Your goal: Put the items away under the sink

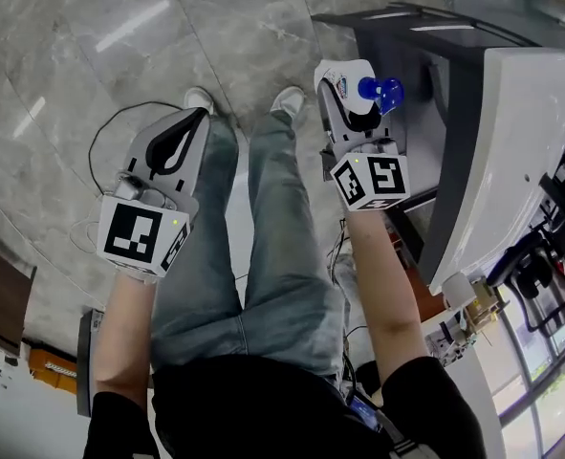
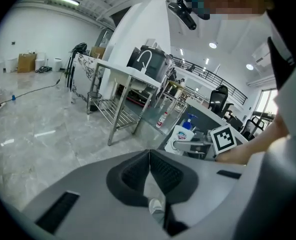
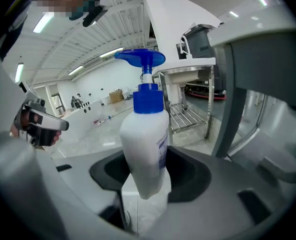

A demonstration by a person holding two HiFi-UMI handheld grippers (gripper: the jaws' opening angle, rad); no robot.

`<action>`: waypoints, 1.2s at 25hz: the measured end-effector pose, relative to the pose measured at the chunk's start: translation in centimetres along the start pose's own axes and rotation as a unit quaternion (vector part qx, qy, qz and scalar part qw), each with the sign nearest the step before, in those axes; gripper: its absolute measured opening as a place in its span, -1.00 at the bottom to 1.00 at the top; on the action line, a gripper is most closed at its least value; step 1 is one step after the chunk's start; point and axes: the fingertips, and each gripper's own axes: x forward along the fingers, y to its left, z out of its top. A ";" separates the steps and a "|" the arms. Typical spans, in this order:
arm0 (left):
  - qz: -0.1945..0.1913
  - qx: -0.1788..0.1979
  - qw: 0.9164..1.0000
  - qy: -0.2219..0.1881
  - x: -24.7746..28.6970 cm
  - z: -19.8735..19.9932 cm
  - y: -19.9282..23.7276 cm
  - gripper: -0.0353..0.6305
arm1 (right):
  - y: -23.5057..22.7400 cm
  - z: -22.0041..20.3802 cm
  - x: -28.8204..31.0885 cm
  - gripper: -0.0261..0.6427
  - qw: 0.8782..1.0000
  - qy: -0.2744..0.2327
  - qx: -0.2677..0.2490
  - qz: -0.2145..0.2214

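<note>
I am pinching the white pump bottle (image 3: 143, 154) in my right gripper (image 1: 354, 113) (blue pump upward), while my left gripper (image 1: 198, 118) is hanging pressed together, empty.

Open floor (image 1: 91, 65) lies ahead and left; the white counter (image 1: 526, 132) and dark cabinet (image 1: 416, 41) crowd the right.

Two grippers (image 1: 202, 115) (image 1: 347, 73), one pump bottle (image 3: 143, 149)

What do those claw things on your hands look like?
The left gripper and right gripper are smooth grey shells with black textured pads inside the jaws. Each carries a white cube printed with black square markers. The person wears short black sleeves.
</note>
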 end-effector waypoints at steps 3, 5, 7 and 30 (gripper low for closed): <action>-0.012 -0.004 1.000 0.013 1.3 -1.7 0.0 -0.82 | -2.4 -2.5 0.6 -0.30 0.999 0.000 0.017 -0.027; -0.023 0.003 1.000 0.021 2.2 -2.4 -0.3 -0.82 | -4.1 -3.8 0.8 -0.30 0.999 -0.005 0.021 -0.047; -0.037 0.017 0.999 0.027 3.4 -2.9 -0.8 -0.82 | -6.0 -4.9 0.9 -0.30 0.997 -0.009 0.022 -0.067; -0.042 0.065 0.996 0.037 11.6 -5.0 -3.7 -0.82 | -23.1 -7.3 1.9 -0.30 0.976 -0.063 0.042 -0.203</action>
